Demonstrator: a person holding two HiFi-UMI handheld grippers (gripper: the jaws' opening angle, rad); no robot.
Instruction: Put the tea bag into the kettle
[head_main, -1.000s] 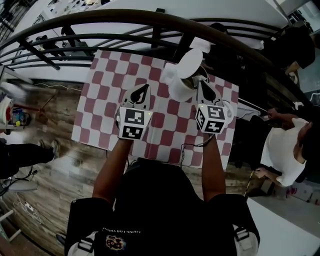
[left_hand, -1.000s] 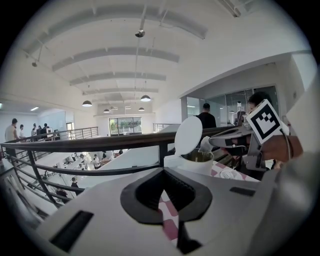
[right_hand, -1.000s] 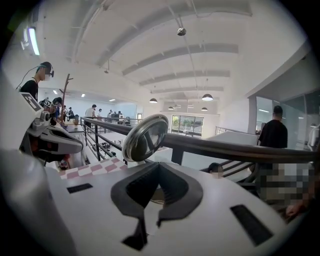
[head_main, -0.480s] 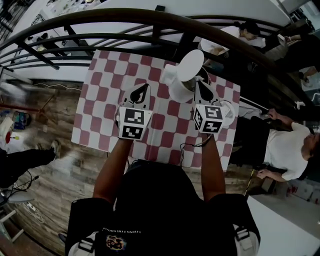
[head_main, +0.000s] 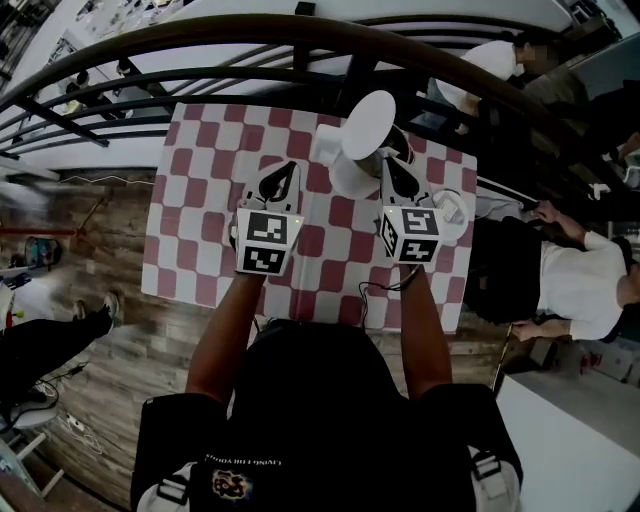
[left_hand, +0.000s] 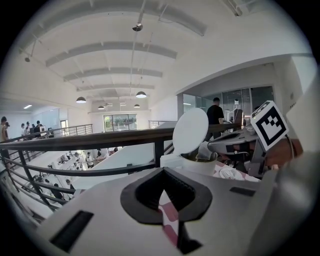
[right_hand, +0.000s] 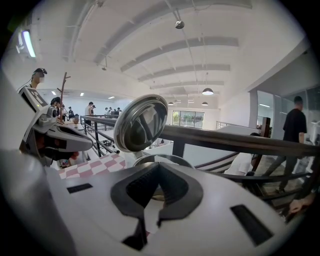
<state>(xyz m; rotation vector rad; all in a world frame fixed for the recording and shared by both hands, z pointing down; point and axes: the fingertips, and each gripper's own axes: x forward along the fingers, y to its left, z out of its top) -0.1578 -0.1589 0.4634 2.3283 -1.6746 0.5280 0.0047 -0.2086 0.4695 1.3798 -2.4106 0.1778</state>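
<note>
A white kettle (head_main: 347, 178) stands at the far middle of the checkered table (head_main: 200, 200), its round lid (head_main: 368, 125) tipped up and open. My right gripper (head_main: 389, 165) hovers at the kettle's right rim, shut on a small whitish tea bag (left_hand: 205, 150) that hangs at its tip beside the mouth. In the right gripper view the white of the tea bag (right_hand: 150, 212) shows between the jaws, with the kettle rim (right_hand: 165, 159) just beyond. My left gripper (head_main: 287, 176) is shut and holds nothing, low over the cloth to the kettle's left.
A white saucer (head_main: 455, 208) with crumpled white bits lies right of the right gripper. A dark curved railing (head_main: 300, 35) runs just past the table's far edge. People stand and sit beyond the table's right side, on the floor below.
Both grippers keep almost the same place by the kettle; the right one has edged slightly closer to the rim. The people in the background have shifted.
</note>
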